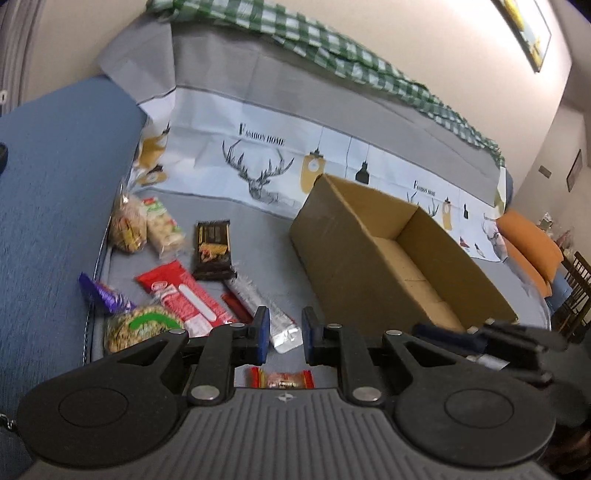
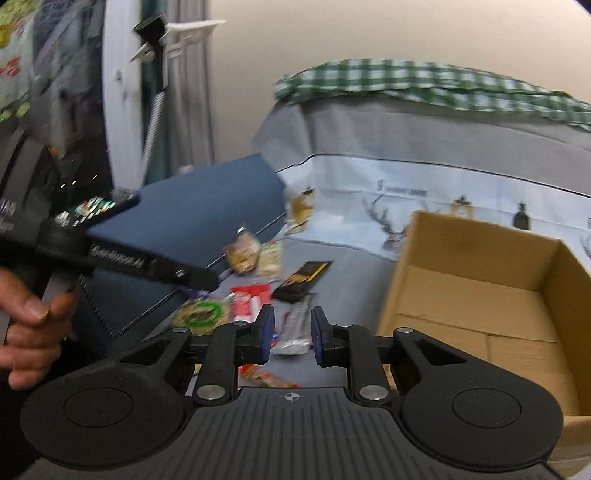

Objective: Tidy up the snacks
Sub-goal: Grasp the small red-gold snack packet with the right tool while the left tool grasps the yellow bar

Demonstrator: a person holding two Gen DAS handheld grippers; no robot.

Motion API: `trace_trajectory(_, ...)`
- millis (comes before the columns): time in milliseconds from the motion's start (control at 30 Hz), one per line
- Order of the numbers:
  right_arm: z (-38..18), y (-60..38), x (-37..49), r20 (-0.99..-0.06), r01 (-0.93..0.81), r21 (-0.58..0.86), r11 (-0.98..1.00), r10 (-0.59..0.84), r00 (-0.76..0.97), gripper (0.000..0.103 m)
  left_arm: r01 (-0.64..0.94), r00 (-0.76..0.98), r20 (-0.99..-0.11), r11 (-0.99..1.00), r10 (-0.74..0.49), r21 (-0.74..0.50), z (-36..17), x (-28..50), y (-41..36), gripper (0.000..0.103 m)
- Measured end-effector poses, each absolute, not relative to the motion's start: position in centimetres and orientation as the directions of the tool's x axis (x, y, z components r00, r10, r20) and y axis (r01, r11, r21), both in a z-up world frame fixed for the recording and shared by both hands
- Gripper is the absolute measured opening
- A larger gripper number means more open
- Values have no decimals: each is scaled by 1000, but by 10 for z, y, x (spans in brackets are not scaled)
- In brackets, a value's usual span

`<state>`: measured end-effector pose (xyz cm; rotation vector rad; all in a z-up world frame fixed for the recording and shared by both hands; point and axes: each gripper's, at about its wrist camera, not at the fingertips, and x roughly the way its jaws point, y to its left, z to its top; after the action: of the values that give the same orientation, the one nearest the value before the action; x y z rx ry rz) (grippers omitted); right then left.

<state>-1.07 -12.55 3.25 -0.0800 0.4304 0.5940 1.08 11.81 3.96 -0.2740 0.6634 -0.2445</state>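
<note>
Left gripper: the black two-finger left gripper (image 1: 284, 334) fills the lower centre of the left wrist view; its blue-padded jaws stand a narrow gap apart with nothing between them.
Right gripper: the black two-finger right gripper (image 2: 293, 334) sits lower centre of the right wrist view, jaws likewise a narrow gap apart and holding nothing.
Box: an open brown cardboard box (image 1: 373, 236) rests on the grey seat cover, right of centre in the left view and at the right edge of the right view; what shows of its inside is bare.
Snacks, left view: spread left of the box on the grey sofa cover (image 1: 258, 229) are a black chocolate wrapper (image 1: 214, 245), a red flat packet (image 1: 184, 295), a silver foil bar (image 1: 264, 314), a purple wrapper (image 1: 105, 295), two clear bags of pale snacks (image 1: 147, 229), a round pack with a green band (image 1: 144, 326), and a small red-and-clear sweet (image 1: 282, 378) low between the gripper's arms.
Only in the left view: an orange cushion (image 1: 528, 247) at right, and a framed picture (image 1: 524, 33) at upper right.
Only in the right view: a person's hand (image 2: 33, 321) at lower left grasping the other gripper's black handle; blurred.
Shared backdrop: a green checked cloth (image 1: 332, 44) along the sofa back, above a deer-print panel (image 1: 258, 173).
</note>
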Motion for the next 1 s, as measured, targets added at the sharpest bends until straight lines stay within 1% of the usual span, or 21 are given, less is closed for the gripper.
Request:
trace_trajectory(133,15,-109,-6,-454,-590,52,806,545,704,23,114,749,-598,945,-285,-307,38,14,118,19)
trace_trajectory(200,2,-97,-1,-469,-618,32,786,558,685,23,82,736,-628,953,-255,-291,30,17,118,19)
trace_trajectory(267,-13,-86,5,-503,-633,8,774,550,666,23,54,710,-665,960,-231,-276,25,24,117,19)
trace_trajectory(300,-20,-79,11,-536,-636,-5,772,535,653,23,43,695,-684,963,-220,-266,22,27,117,20)
trace_trajectory(333,-24,-74,16,-556,-639,-7,769,528,642,25,34,680,-703,966,-210,-256,18,31,118,21)
trace_trajectory(367,-26,-69,20,-554,-648,-10,761,535,637,31,27,665,-719,968,-203,-248,15,34,118,22)
trace_trajectory(400,-29,-66,23,-557,-653,-26,757,531,639,35,23,651,-732,970,-199,-243,13,37,117,23)
trace_trajectory(433,-34,-61,29,-566,-652,-48,756,518,642,40,21,637,-745,971,-197,-239,10,39,117,26)
trace_trajectory(467,-39,-58,33,-575,-650,-58,757,507,642,42,21,623,-757,971,-198,-237,8,41,116,31)
trace_trajectory(500,-44,-54,39,-587,-650,-62,757,499,637,43,22,607,-769,972,-201,-236,7,43,116,33)
trace_trajectory(533,-48,-51,43,-600,-652,-68,755,491,632,47,25,591,-780,972,-204,-235,4,45,116,35)
trace_trajectory(567,-53,-47,46,-614,-654,-76,753,481,626,49,23,579,-790,972,-203,-233,3,47,116,36)
trace_trajectory(700,-72,-34,52,-668,-670,-113,734,443,598,49,5,536,-823,976,-188,-219,-3,52,114,38)
trace_trajectory(767,-72,-33,54,-667,-670,-105,735,448,596,47,3,512,-838,977,-186,-215,-5,55,113,38)
trace_trajectory(800,-71,-33,55,-670,-671,-92,736,453,589,44,3,500,-846,977,-185,-212,-7,56,112,38)
trace_trajectory(833,-70,-35,55,-673,-672,-77,737,459,580,30,2,488,-853,978,-182,-207,-8,57,111,38)
trace_trajectory(867,-70,-36,55,-676,-674,-68,736,462,573,18,1,480,-859,980,-177,-201,-10,59,110,38)
trace_trajectory(1000,-67,-41,52,-673,-672,-49,739,472,569,18,-6,451,-879,985,-154,-175,-14,62,107,38)
